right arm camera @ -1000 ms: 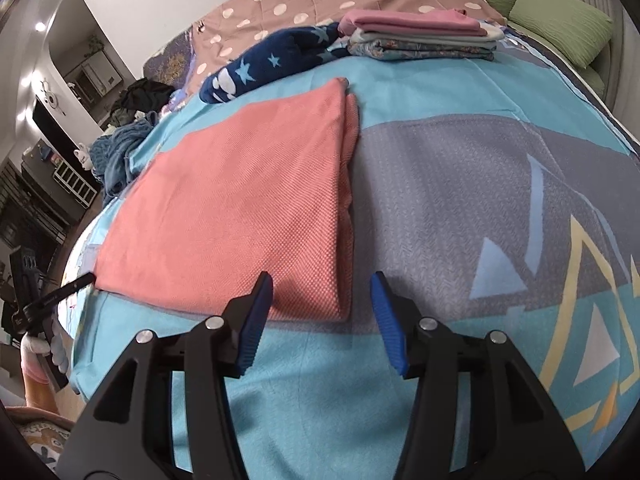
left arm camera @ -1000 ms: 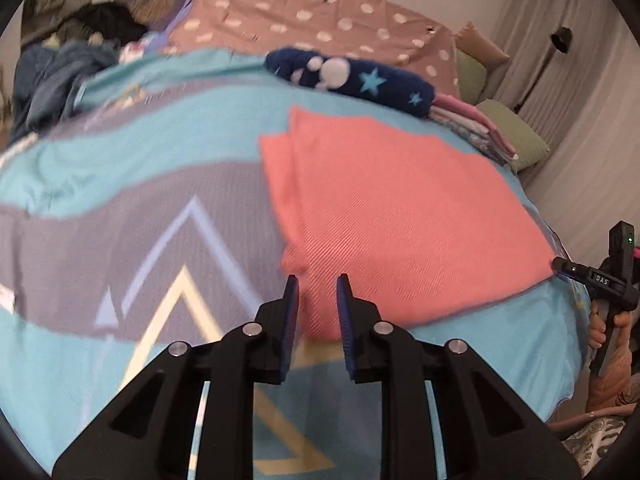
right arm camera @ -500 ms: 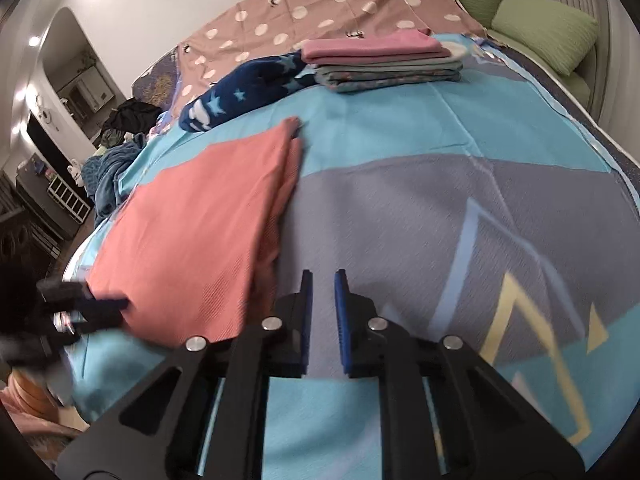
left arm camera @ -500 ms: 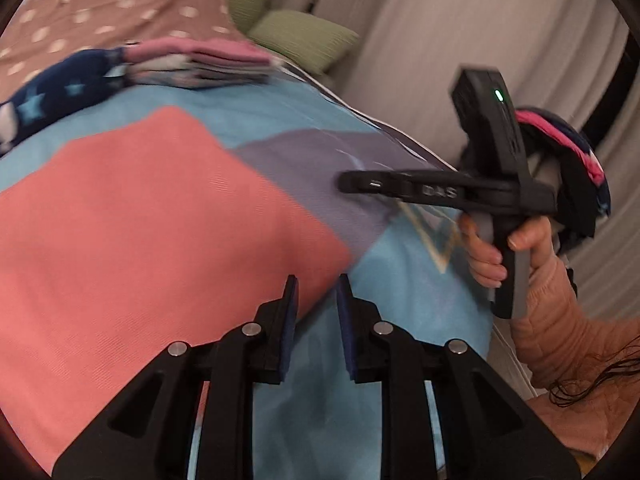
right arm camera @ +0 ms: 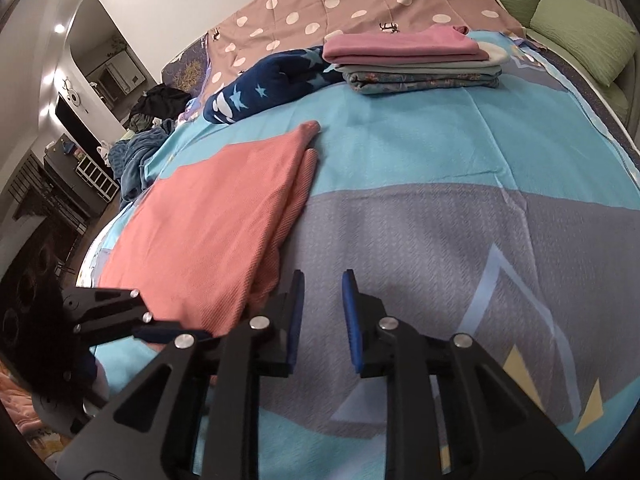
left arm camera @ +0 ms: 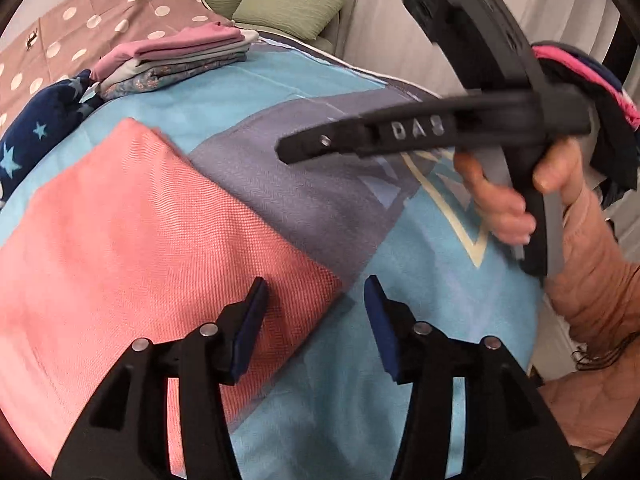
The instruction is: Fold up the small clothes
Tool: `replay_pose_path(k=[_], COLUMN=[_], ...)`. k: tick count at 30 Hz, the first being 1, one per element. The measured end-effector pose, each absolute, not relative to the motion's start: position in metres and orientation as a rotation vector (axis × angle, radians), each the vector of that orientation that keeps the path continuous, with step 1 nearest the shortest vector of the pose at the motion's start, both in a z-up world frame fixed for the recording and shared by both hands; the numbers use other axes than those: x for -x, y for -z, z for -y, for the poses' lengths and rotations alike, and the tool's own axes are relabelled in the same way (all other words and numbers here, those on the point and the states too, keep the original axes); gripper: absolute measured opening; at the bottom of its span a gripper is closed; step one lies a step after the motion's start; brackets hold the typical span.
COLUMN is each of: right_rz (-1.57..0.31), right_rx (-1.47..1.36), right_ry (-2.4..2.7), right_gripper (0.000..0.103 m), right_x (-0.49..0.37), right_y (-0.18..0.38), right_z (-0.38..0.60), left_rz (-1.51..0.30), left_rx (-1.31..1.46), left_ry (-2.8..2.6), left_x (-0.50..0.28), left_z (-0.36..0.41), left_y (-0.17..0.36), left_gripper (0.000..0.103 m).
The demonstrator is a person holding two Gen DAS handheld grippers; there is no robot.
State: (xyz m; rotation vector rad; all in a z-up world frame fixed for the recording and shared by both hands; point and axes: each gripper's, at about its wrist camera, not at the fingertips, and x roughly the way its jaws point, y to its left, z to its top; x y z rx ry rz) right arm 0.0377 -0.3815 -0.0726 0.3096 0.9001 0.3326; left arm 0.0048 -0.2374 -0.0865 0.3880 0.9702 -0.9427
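Observation:
A salmon-pink cloth [left arm camera: 132, 236] lies folded flat on the bed; it also shows in the right wrist view [right arm camera: 216, 220]. My left gripper [left arm camera: 316, 312] is open and empty, with the cloth's near right corner between its fingers. My right gripper [right arm camera: 322, 312] is slightly open and empty, just right of the cloth's near corner, over the grey part of the bedspread. The right gripper's body [left arm camera: 420, 132] crosses the left wrist view, held by a hand. The left gripper's fingers [right arm camera: 120, 312] show at the cloth's near edge in the right wrist view.
A stack of folded clothes [right arm camera: 416, 60] sits at the far side of the blue and grey bedspread [right arm camera: 440, 184]. A navy star-print garment [right arm camera: 264, 84] lies beside it. Green pillows [right arm camera: 580, 36] are at the back right. A clothes pile [right arm camera: 152, 120] lies far left.
My left gripper opened around the pink cloth's right corner. My right gripper opened slightly and moved closer to the cloth's near corner.

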Motion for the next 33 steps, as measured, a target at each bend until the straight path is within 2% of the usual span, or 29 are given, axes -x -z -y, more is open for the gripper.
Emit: replay_pose_path(k=[2, 3, 4, 8, 14, 18, 20, 21, 22, 26, 33], right_rz=[-0.901, -0.903, -0.906, -0.923, -0.989, -1.014, -1.019, -1.021, -1.024, -0.961, -0.964], right_rx=[-0.289, -0.285, -0.284, -0.299, -0.323, -0.362, -0.386, -0.399, -0.421, -0.530, -0.609], right_ry=[-0.349, -0.356, -0.364, -0.412, -0.433, -0.468, -0.472, -0.478, -0.499, -0.460, -0.355], right_gripper=[0.021, 0.021, 0.021, 0.022, 0.023, 0.037, 0.039, 0.033, 0.002, 0.003, 0.004], right_x=[-0.045, -0.048, -0.051, -0.069, -0.128, -0.157, -0.170, -0.176, -0.182, -0.189, -0.192], right_y=[0.071, 0.070, 0.070, 0.072, 0.087, 0.094, 0.095, 0.096, 0.097, 0.093, 0.110], right_z=[0.379, 0.378, 0.376, 0.373, 0.366, 0.358, 0.356, 0.354, 0.352, 0.355, 0.381], left_rz=[-0.982, -0.991, -1.007, -1.060, -1.049, -1.048, -1.044, -1.046, -1.054, -1.069, -1.063], left_rx=[-0.391, -0.377, -0.348, -0.247, -0.269, -0.274, -0.294, -0.293, -0.284, -0.249, -0.224], left_ry=[0.940, 0.946, 0.955, 0.992, 0.993, 1.010, 1.015, 1.016, 1.017, 1.032, 1.052], left_x=[-0.009, -0.014, -0.018, -0.020, -0.007, 0.000, 0.004, 0.001, -0.001, -0.003, 0.001], left_z=[0.239, 0.239, 0.237, 0.227, 0.227, 0.227, 0.229, 0.231, 0.231, 0.229, 0.229], left_y=[0.090, 0.094, 0.094, 0.095, 0.094, 0.092, 0.093, 0.095, 0.097, 0.100, 0.098], left_gripper=[0.027, 0.009, 0.006, 0.004, 0.004, 0.004, 0.005, 0.005, 0.005, 0.005, 0.005])
